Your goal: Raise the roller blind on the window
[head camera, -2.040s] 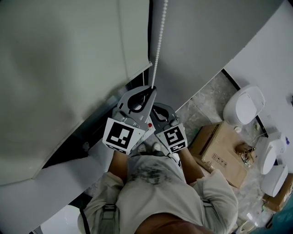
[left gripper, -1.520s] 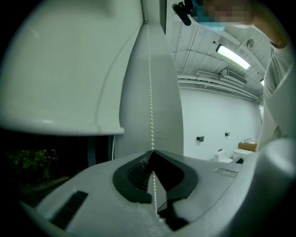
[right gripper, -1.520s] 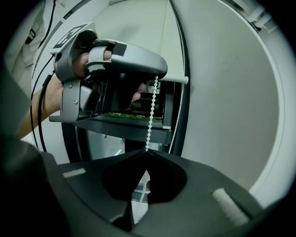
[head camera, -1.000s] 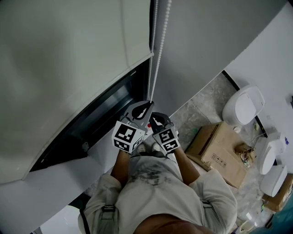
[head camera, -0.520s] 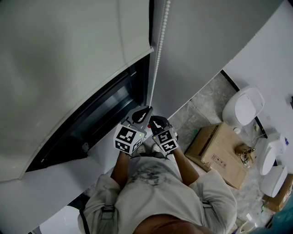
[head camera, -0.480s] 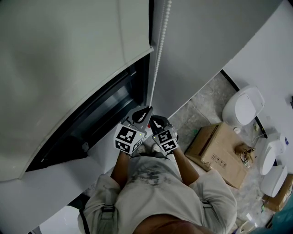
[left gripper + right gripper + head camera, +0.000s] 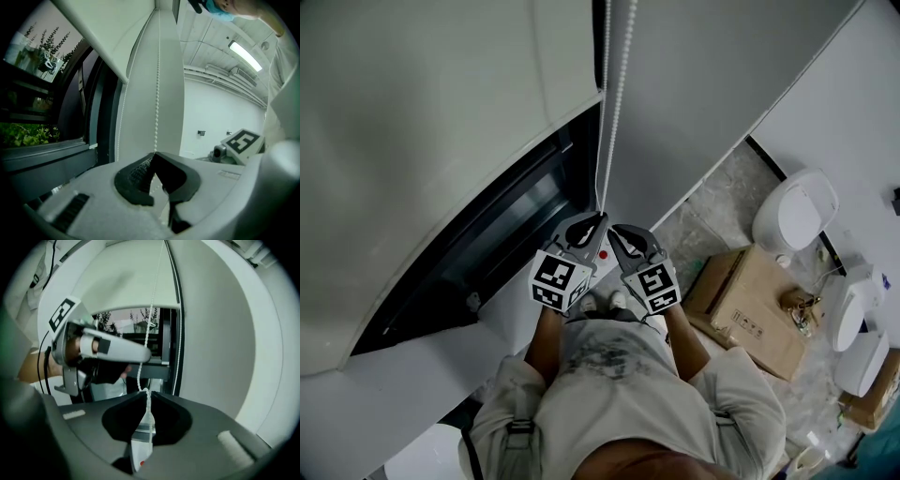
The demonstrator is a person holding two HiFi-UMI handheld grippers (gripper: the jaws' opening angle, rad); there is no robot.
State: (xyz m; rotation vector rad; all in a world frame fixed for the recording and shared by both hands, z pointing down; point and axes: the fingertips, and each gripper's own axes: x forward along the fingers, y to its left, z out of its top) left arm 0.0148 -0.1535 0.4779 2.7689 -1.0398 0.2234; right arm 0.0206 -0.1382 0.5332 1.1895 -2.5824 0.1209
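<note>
Your left tongs (image 7: 599, 217) are pressed together on the bead chain (image 7: 157, 93), which runs taut straight up out of their tips. Your right tongs (image 7: 147, 393) sit just beside and a little below them, and they too are closed on the chain. It passes through their meeting tips, and the white connector piece (image 7: 142, 441) with its red dot hangs in the hollow behind. Both pairs are pinching the same strand, one right under the other, low in front of you.

Two seconds ago your tongs were higher. They have travelled down, and the roller blind (image 7: 441, 131) has gone up with that pull. Its bottom edge now sits higher against the frame, and a wider band of dark window (image 7: 520, 211) shows beneath it. In the last half second the blind has barely moved, and the right tongs have come up beside the left. I read that as the end of one downward stroke.

The blind hangs over a large part of the window, so the task looks only partly done. The next stroke probably calls for one pair to let go, reach higher up the chain and pinch again while the other keeps the tension. If both release together, the blind may slip back.

Down to your right a cardboard box (image 7: 748, 309) lies on the floor, well apart from the chain.
</note>
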